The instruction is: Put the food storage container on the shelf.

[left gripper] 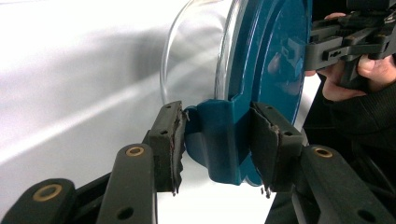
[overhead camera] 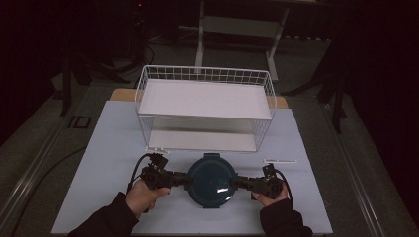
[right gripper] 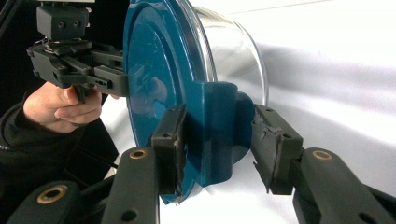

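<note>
container: round clear glass bowl (overhead camera: 211, 180) with teal lid (left gripper: 275, 60), sits on the white table sheet (overhead camera: 113, 148) between your two hands, near the front edge, at 6 o'clock from the rack.
lid clips: teal latch tab (left gripper: 219, 140) on your left side, second latch tab (right gripper: 219, 135) on your right side.
left gripper: your left gripper (overhead camera: 182, 179) reaches in from 9 o'clock of the bowl; jaws straddle the left tab. One pad (left gripper: 169, 140) touches the tab edge, the other pad (left gripper: 265, 144) sits against the lid side. Clamped on the tab as far as the frames show.
right gripper: your right gripper (overhead camera: 236, 183) comes in from 3 o'clock; one pad (right gripper: 172, 140) presses the lid face by the tab, the other pad (right gripper: 271, 149) stands just off the tab with a thin gap. Jaws partly closed around the tab, firm grip can't be told.
hands: your left hand (overhead camera: 143, 195) and right hand (overhead camera: 271, 197) sit at 7 and 5 o'clock of the bowl, dark sleeves.
rack: white wire two-tier basket shelf (overhead camera: 205, 106) at 12 o'clock of the bowl, well apart, both tiers bare.
strip: small white strip (overhead camera: 280, 161) on the sheet at 2 o'clock of the bowl, near the right gripper.
</note>
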Demonstrator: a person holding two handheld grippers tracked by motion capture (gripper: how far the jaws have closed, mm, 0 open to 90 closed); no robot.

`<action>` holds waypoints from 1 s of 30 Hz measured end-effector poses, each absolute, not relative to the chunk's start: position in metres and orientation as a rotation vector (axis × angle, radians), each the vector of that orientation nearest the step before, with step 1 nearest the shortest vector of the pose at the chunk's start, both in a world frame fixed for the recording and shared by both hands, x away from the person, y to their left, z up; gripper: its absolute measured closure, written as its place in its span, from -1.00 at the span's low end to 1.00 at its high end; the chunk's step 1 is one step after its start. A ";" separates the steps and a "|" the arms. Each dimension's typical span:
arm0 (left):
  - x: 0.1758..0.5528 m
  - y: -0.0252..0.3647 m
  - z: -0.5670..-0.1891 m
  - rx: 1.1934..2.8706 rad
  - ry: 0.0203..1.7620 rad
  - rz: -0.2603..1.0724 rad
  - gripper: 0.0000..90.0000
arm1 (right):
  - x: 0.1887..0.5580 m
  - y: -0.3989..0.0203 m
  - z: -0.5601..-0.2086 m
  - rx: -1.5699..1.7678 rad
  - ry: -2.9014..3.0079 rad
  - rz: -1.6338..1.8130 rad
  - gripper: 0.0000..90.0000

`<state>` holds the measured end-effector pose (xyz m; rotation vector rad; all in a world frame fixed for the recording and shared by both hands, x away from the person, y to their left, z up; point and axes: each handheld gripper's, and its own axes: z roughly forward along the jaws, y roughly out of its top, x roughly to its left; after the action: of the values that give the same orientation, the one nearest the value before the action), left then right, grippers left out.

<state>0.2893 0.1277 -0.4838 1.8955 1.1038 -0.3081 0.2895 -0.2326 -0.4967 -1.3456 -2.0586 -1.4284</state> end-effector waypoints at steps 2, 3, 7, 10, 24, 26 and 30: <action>0.291 0.128 -0.481 1.889 1.099 -0.294 0.25 | 0.292 -0.232 -0.493 -1.335 -2.069 -1.442 0.25; 0.293 0.129 -0.480 1.886 1.097 -0.291 0.25 | 0.294 -0.232 -0.492 -1.332 -2.070 -1.444 0.25; 0.299 0.131 -0.475 1.876 1.089 -0.264 0.25 | 0.301 -0.229 -0.487 -1.323 -2.082 -1.458 0.25; 0.304 0.133 -0.470 1.875 1.086 -0.241 0.25 | 0.307 -0.227 -0.485 -1.314 -2.088 -1.467 0.25; 0.334 0.137 -0.464 1.845 1.085 -0.157 0.25 | 0.347 -0.221 -0.478 -1.285 -2.099 -1.519 0.25; 0.338 0.136 -0.466 1.847 1.080 -0.152 0.25 | 0.351 -0.222 -0.480 -1.288 -2.097 -1.528 0.25; 0.347 0.135 -0.470 1.824 1.073 -0.144 0.25 | 0.358 -0.223 -0.481 -1.299 -2.102 -1.557 0.25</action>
<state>0.3466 0.1348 -0.4704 1.8240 1.0727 -0.1441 0.3585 -0.2232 -0.4808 -1.2994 -2.1023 -1.5569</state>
